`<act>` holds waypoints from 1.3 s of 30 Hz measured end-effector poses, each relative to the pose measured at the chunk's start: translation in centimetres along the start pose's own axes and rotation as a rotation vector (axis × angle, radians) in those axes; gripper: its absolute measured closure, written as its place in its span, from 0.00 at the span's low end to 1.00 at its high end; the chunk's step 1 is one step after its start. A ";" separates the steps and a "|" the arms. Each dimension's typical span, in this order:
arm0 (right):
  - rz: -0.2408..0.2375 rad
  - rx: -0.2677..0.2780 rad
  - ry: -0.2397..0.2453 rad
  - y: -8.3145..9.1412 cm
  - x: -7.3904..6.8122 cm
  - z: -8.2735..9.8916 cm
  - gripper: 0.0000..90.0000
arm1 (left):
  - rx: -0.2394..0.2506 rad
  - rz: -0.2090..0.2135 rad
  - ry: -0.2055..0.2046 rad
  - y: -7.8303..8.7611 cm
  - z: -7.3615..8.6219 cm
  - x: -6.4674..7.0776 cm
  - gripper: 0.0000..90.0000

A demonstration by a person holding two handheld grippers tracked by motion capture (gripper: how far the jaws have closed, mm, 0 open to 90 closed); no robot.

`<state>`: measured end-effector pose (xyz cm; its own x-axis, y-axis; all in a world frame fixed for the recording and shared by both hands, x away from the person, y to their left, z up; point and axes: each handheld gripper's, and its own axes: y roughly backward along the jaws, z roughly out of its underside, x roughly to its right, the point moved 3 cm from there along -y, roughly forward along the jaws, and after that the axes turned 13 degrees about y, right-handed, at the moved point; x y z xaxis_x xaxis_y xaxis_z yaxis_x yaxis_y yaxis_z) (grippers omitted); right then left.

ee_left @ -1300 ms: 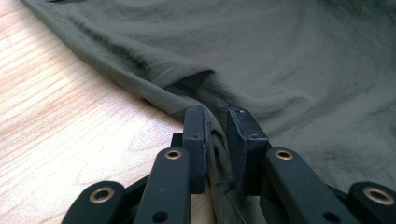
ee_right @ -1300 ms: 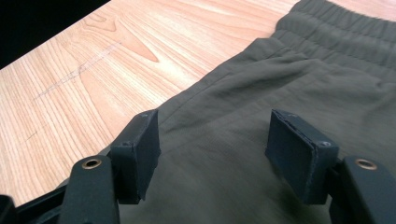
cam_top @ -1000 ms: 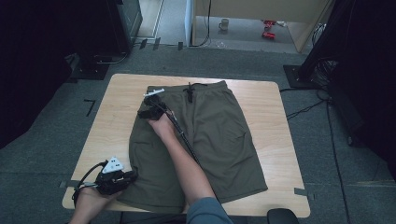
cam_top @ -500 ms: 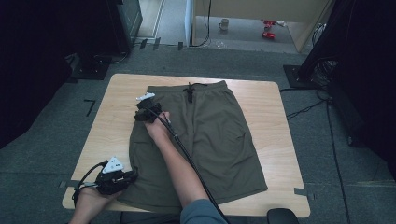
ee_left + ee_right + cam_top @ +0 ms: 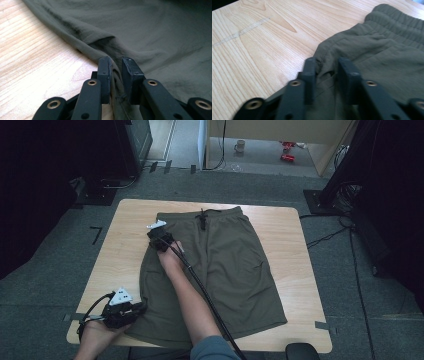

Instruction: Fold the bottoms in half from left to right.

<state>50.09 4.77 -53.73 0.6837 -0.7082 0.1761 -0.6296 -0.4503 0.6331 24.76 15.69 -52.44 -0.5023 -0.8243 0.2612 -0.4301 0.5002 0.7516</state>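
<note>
Shorts, olive green with an elastic waistband and a drawstring, lie flat on the wooden bench, waistband toward the far edge and leg hems toward me, so their long axis runs away from me. Both my grips sit on the same side seam, the left one as I look down. My left gripper is at the near corner, by the hem; in the left gripper view its jaws are clamped on a pinched fold of that edge, cloth bunched between the pads. My right gripper has crossed over to the far end of that seam, just below the waistband; its jaws have just been closing, and in the right gripper view the fabric edge sits between them, apparently nipped. So I hold one long edge at both ends, with the rest of the garment spread out to my right. I judge the coming move is to lift this edge and carry it rightward across, folding the shorts lengthwise.
</note>
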 end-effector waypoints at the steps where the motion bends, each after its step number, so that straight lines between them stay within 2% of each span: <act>1: 0.004 -0.001 0.002 0.0 0.0 0.0 0.86 | 0.001 -0.004 0.000 0.0 -0.1 -0.1 0.86; 2: 0.004 -0.001 0.002 0.0 0.0 0.0 0.86 | 0.001 -0.004 0.000 0.0 -0.1 -0.1 0.86; 3: 0.018 -0.003 0.013 0.0 -0.1 0.0 0.92 | 0.001 -0.006 -0.001 -0.1 -0.1 -0.1 0.87; 6: 0.025 -0.007 0.019 0.0 -0.1 0.0 0.96 | -0.005 -0.015 0.011 -0.1 -0.4 -0.3 0.90; 7: 0.026 -0.010 0.021 0.1 0.0 0.0 0.96 | -0.004 -0.014 0.017 0.0 -0.5 -0.3 0.95; 9: 0.010 -0.047 -0.023 0.3 0.3 -0.2 0.97 | 0.013 0.003 0.035 0.4 -1.0 -0.3 0.99; 10: -0.005 -0.059 -0.038 0.7 0.9 -0.3 0.97 | 0.053 0.017 0.038 0.8 -1.6 0.1 0.99; 12: -0.007 -0.049 -0.048 1.4 1.8 -0.6 0.97 | 0.072 0.026 0.036 1.1 -1.8 0.3 0.99; 14: -0.018 -0.031 -0.083 2.4 2.8 -0.9 0.97 | 0.102 0.045 0.034 1.4 -2.4 0.9 0.99; 15: -0.018 -0.031 -0.083 2.4 2.8 -0.9 0.97 | 0.116 0.051 0.025 1.5 -2.6 1.3 0.99; 17: -0.031 -0.009 -0.112 4.0 4.2 -1.3 0.97 | 0.137 0.068 0.013 1.7 -3.1 2.0 0.99; 18: -0.042 -0.013 -0.120 4.4 4.7 -1.2 0.97 | 0.148 0.088 0.002 1.8 -3.6 2.8 0.99; 19: -0.042 -0.013 -0.120 4.4 4.7 -1.2 0.97 | 0.148 0.088 0.002 1.8 -3.6 2.8 0.99; 21: -0.061 -0.012 -0.136 5.6 5.9 -1.0 0.97 | 0.157 0.109 -0.024 1.8 -4.4 4.0 0.99; 22: -0.061 -0.012 -0.136 5.6 5.9 -1.0 0.97 | 0.157 0.109 -0.024 1.8 -4.4 4.0 0.99; 23: -0.071 0.007 -0.157 6.5 6.7 -0.9 0.97 | 0.160 0.112 -0.036 1.9 -4.7 4.5 0.99; 25: -0.074 0.018 -0.167 6.9 7.1 -0.9 0.97 | 0.170 0.125 -0.059 2.1 -5.5 5.5 0.99; 26: -0.079 0.031 -0.176 7.9 7.9 -1.0 0.97 | 0.176 0.132 -0.072 2.1 -5.9 6.1 0.99; 27: -0.077 0.035 -0.176 8.4 8.2 -1.0 0.97 | 0.184 0.140 -0.105 2.0 -6.7 7.2 0.99; 28: -0.073 0.042 -0.174 8.8 8.5 -1.0 0.97 | 0.182 0.143 -0.118 1.9 -7.1 7.8 0.99; 29: -0.070 0.050 -0.176 9.3 8.9 -1.1 0.97 | 0.182 0.143 -0.118 1.9 -7.1 7.8 0.99; 31: -0.067 0.061 -0.186 10.3 9.6 -1.0 0.97 | 0.179 0.153 -0.147 1.5 -7.9 9.0 0.99; 32: -0.067 0.061 -0.186 10.3 9.6 -1.0 0.97 | 0.178 0.160 -0.155 1.3 -8.2 9.6 0.99; 34: -0.057 0.068 -0.189 11.3 10.4 -0.7 0.97 | 0.178 0.171 -0.175 0.8 -8.9 10.6 0.99; 35: -0.042 0.068 -0.192 12.1 11.3 -0.2 0.97 | 0.179 0.175 -0.184 0.6 -9.2 11.1 0.99; 36: -0.042 0.068 -0.192 12.1 11.3 -0.2 0.97 | 0.179 0.182 -0.189 0.3 -9.5 11.5 0.99; 39: -0.016 0.064 -0.220 13.7 13.5 1.4 0.97 | 0.164 0.213 -0.195 -1.2 -10.5 12.8 0.99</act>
<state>50.16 -11.71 -43.72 0.6013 -0.7990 -0.0070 -0.6459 -0.4913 0.5843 26.75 1.76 -43.65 -0.7212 -0.6382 0.2694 -0.4072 0.7051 0.5805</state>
